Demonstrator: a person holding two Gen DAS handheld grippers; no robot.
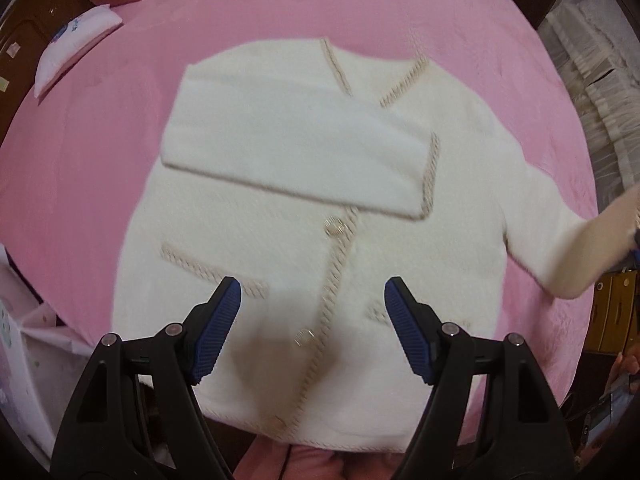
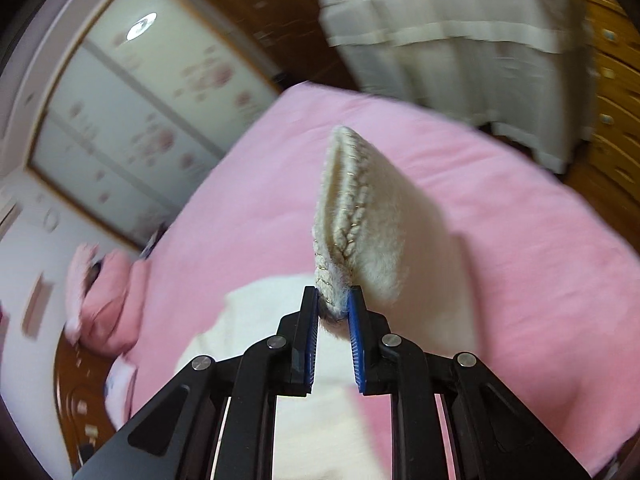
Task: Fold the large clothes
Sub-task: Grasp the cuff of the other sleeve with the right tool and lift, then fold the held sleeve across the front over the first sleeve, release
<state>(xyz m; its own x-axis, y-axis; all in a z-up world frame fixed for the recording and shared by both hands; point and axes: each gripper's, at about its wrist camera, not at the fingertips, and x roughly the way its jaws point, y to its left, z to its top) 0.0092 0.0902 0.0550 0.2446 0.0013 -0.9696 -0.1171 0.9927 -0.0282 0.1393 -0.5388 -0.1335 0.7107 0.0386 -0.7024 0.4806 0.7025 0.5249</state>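
Pink quilted bedspread (image 1: 100, 168) covers the whole bed, with dark wooden furniture and a pale floral wardrobe door (image 2: 120, 120) at the edges of the room.

On it lies the cream fuzzy knit cardigan with beige braided trim (image 1: 280, 272), front up, its long axis running from the hem nearest the left wrist camera up to the V neckline at the far side. One sleeve (image 1: 288, 148) is already folded flat across the chest, its braided cuff ending past the button placket. The other sleeve (image 1: 568, 248) stretches out and up off the bedspread toward the right edge of the left wrist view, pulled taut.

That sleeve's cuff (image 2: 344, 216) sits in the right gripper (image 2: 334, 300); its blue ribbed pads are clamped together on the thick braided cuff edge, which stands up ahead of the fingers like a folded cone. The right hand is thus the only one on the garment, and the chest it would presumably fold the sleeve onto lies to its left and below.

The left gripper (image 1: 312, 292) hovers over the lower front near the placket and a pale round button (image 1: 305, 337), its jaws well apart and holding nothing.

The knit looks soft, thick and limp; the braid is stiffer and gives a firmer hold. Both views are blurred.
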